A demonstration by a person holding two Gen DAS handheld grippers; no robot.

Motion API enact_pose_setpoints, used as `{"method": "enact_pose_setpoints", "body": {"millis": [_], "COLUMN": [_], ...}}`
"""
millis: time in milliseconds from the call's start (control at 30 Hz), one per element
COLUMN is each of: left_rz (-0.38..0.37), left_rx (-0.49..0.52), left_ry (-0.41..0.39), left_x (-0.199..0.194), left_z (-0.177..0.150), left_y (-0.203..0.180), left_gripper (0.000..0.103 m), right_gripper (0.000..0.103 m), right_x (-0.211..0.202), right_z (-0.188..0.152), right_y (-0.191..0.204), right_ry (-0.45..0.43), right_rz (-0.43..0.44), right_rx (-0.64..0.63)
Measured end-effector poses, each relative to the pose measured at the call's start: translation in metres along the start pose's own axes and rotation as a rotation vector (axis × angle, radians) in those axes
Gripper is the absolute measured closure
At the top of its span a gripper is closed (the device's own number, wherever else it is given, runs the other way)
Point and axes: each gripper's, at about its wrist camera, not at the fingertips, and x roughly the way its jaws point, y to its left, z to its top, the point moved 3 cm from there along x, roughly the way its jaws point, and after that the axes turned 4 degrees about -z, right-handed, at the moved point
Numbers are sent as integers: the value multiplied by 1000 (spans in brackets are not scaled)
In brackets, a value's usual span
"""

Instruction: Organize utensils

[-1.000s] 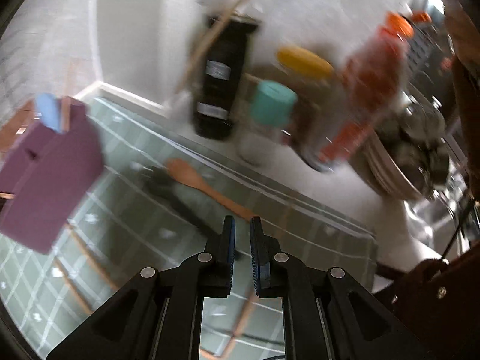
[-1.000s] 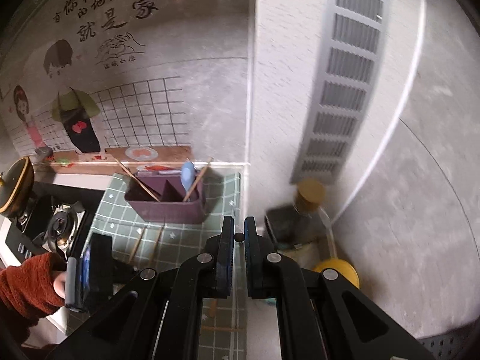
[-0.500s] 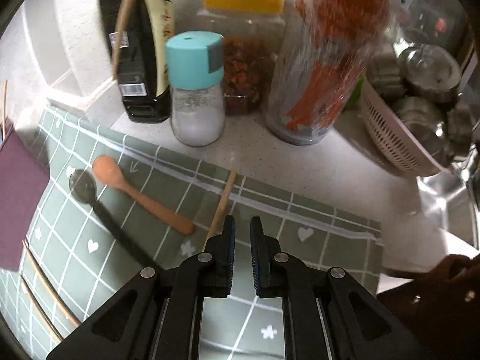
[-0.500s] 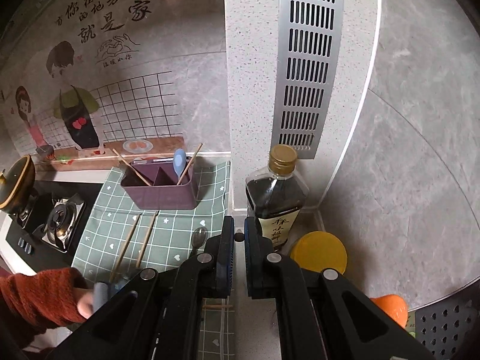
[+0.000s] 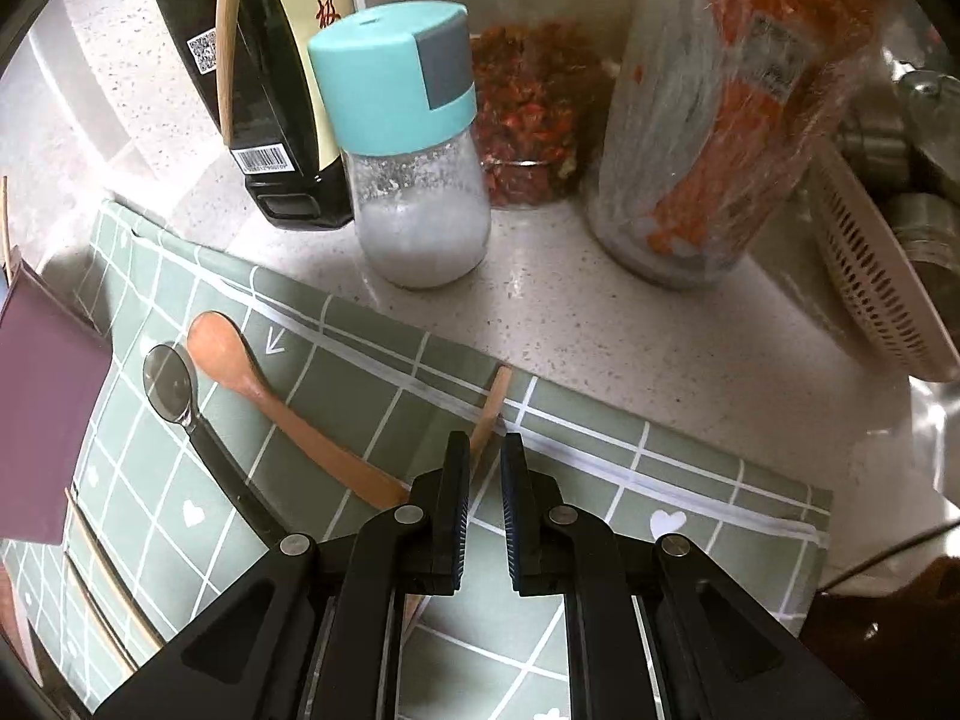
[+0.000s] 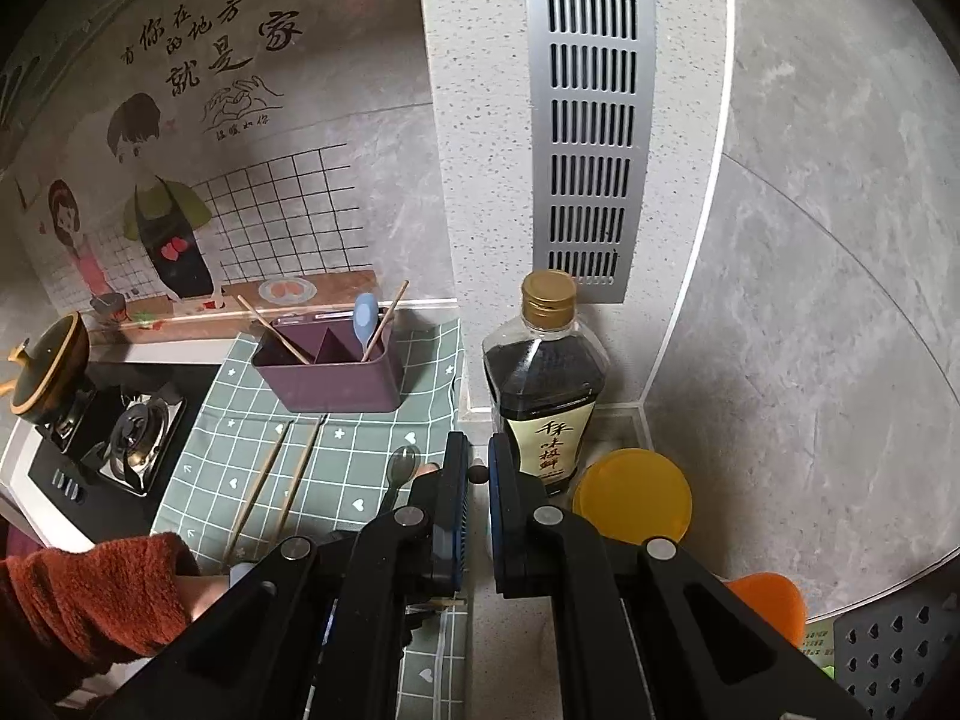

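Utensils lying loose on green mat (image 5: 360,408), awaiting sort into purple caddy (image 6: 336,372).

Step in hand: approach. Left gripper (image 5: 480,480) is hovering w/ jaws slightly apart, nothing between pads, over a chopstick (image 5: 489,414) lying just beside wooden spoon (image 5: 282,408) and metal spoon (image 5: 174,387), all near the caddy. Right gripper (image 6: 477,474) is idling, jaws closed, empty. Next move probably calls for opening wider, straddling the stick, closing, then carrying to caddy.

2 spoons (image 5: 282,408) lie side by side on the mat (image 5: 600,468), jars (image 5: 420,180) behind it.
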Motion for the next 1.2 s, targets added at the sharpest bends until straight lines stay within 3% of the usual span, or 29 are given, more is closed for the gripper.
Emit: {"method": "enact_pose_setpoints", "body": {"millis": [267, 567, 700, 900, 1033, 1200], "left_rz": [28, -8, 10, 104, 187, 342], "left_rx": [-126, -445, -544, -588, -574, -535], "left_ry": [-30, -256, -357, -543, -694, -869], "left_x": [5, -70, -109, -185, -258, -347], "left_z": [-3, -55, -72, -89, -86, -70], "left_y": [6, 45, 64, 83, 99, 122], "left_gripper": [95, 98, 99, 99, 103, 103], "right_gripper": [97, 97, 97, 97, 97, 97], "right_x": [-1, -3, -2, -3, -14, -44], "right_z": [-1, 6, 12, 21, 38, 75], "right_y": [-9, 13, 33, 62, 77, 97], "right_ry": [-10, -25, -26, -27, -50, -146], "right_rz": [-3, -1, 11, 22, 52, 63], "right_rx": [23, -30, -61, -107, -114, -129]}}
